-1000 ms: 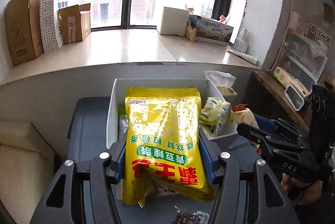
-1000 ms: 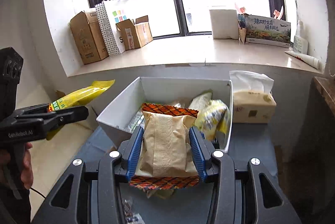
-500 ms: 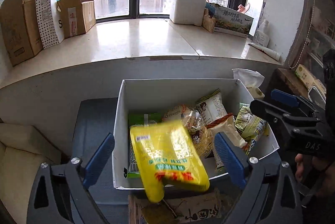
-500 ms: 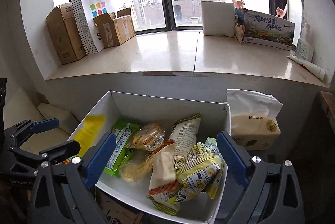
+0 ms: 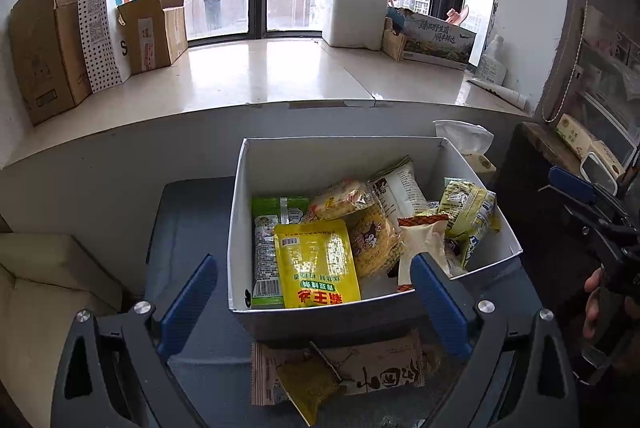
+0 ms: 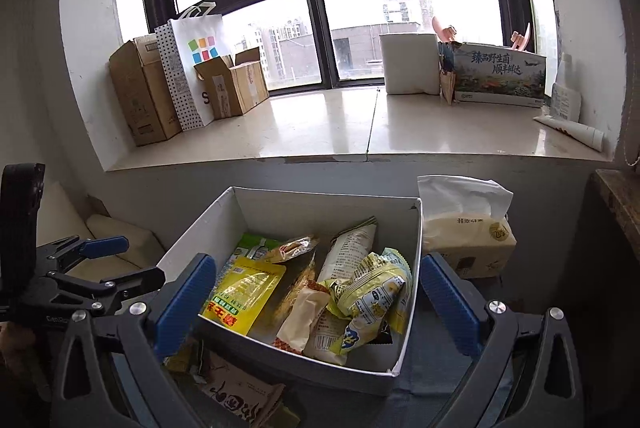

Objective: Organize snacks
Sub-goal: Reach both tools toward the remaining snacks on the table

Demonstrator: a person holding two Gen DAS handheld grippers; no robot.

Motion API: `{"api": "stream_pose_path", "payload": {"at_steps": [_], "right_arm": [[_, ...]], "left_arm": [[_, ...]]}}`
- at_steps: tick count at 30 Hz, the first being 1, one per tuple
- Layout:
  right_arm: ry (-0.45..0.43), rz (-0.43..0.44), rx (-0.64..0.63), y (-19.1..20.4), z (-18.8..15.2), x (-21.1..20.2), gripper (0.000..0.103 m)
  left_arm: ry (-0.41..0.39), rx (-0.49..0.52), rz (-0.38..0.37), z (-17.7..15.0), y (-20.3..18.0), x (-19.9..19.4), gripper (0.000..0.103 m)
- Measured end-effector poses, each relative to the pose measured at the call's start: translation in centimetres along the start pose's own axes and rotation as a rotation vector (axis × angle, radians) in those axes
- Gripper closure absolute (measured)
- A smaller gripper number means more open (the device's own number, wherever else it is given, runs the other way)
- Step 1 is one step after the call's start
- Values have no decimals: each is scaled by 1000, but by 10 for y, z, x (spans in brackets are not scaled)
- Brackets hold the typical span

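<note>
Both grippers hang with fingers spread wide and nothing between the pads. The left gripper (image 5: 314,302) fills the bottom of its view and frames the near wall of the white box (image 5: 340,152) at centre; the right gripper (image 6: 316,302) does likewise, its fingers widening. Inside the box lie the yellow snack bag (image 5: 318,266), front left, and the beige packet (image 5: 424,244) among other snacks. A brown packet (image 5: 372,372) lies on the dark tabletop (image 5: 192,212) just before the box.

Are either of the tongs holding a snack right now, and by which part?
Nothing is held. The left tongs and right tongs both stand open and empty above the white rectangular box, where the yellow flat pouch lies.
</note>
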State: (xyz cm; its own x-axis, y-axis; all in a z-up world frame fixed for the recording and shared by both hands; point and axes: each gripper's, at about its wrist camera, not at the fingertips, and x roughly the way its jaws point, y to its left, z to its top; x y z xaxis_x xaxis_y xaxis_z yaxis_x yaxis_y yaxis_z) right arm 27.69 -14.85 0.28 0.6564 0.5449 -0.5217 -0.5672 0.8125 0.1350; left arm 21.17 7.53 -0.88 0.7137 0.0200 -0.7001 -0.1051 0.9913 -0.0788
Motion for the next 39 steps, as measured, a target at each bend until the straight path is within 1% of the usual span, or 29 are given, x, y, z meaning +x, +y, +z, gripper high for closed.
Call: {"api": "stream_pose_path", "payload": {"at_steps": [2, 5, 7, 9, 10, 12, 16, 21, 26, 29, 31, 34, 35, 36, 37, 38, 39], "right_arm": [[-12, 25, -3, 5, -13, -16, 0], [9, 79, -20, 14, -43, -35, 0], [25, 82, -47, 20, -67, -43, 0], [55, 87, -56, 24, -92, -44, 0], [77, 105, -62, 25, -105, -44, 0], [115, 114, -64, 27, -129, -40, 0], [168, 109, -68, 29, -160, -29, 0], [203, 119, -63, 26, -163, -13, 0], [227, 171, 66, 9, -160, 17, 0], [272, 151, 96, 5, -159, 40, 0], [285, 170, 132, 3, -159, 52, 0], [287, 169, 190, 0, -160, 63, 0], [295, 162, 202, 0, -160, 66, 2], [301, 165, 207, 1, -161, 69, 12], [309, 167, 206, 2, -162, 71, 23], [328, 158, 201, 3, -163, 75, 28], [314, 139, 187, 4, -163, 73, 36]], "left_arm": [[-11, -1, -4, -11, -1, -13, 4], [-28, -3, -14, -31, -1, -33, 2], [-31, -15, -27, -47, -1, -45, 2], [-35, -14, -42, -66, -3, -56, 1], [-37, -9, -36, -76, -4, -61, 1], [-34, -5, -31, -95, -7, -68, 1], [-18, -41, -62, -127, -7, -76, 1], [16, -68, -79, -148, -8, -73, 1], [21, -70, -80, -150, -7, -70, 1], [23, -77, -74, -151, -4, -69, 1], [26, -86, -73, -151, -2, -67, 1], [34, -89, -68, -153, -1, -65, 1], [34, -89, -66, -153, 0, -64, 1], [36, -89, -65, -154, 0, -64, 1], [38, -89, -65, -155, 0, -64, 1], [39, -89, -65, -155, 1, -63, 1], [40, -89, -61, -156, 1, -63, 1]]}}
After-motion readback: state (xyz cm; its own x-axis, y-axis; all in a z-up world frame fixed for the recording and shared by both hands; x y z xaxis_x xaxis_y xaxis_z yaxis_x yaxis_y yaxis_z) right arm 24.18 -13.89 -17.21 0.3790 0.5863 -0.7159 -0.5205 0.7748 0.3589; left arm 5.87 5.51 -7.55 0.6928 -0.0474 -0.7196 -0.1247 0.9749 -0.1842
